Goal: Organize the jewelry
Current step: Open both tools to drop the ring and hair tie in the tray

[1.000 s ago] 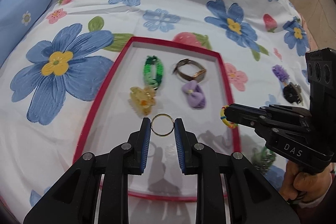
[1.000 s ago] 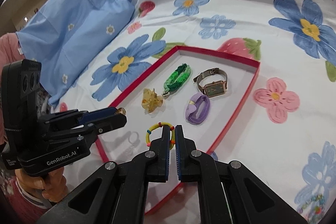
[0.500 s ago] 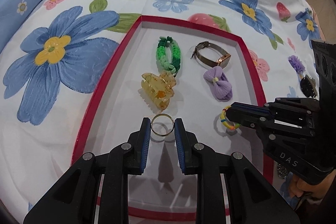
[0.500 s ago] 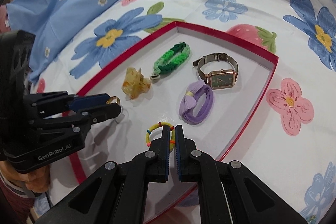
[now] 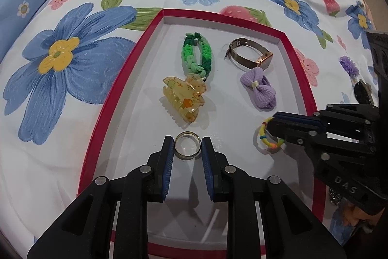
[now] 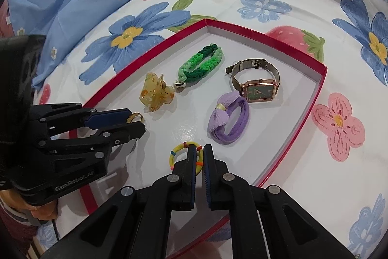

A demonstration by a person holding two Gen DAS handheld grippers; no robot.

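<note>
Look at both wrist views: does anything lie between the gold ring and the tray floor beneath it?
Nothing visible does. The ring, pinched by the left gripper, sits over bare tray floor. The hair claw lies just beyond it, apart, and the right gripper, jaws opening around the yellow band, is off to the side.

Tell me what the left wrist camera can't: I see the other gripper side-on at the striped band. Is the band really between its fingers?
Observer: Yes. In the right wrist view one strand of the striped band runs between the fingers of the right gripper, whose jaws are opening.
Operator: And the watch? I only see its edge.
Observer: The watch shows its face here: a green dial in a rose-gold rectangular case.
Operator: What holds my gripper?
Observer: A hand grips the handle under the left gripper.
</note>
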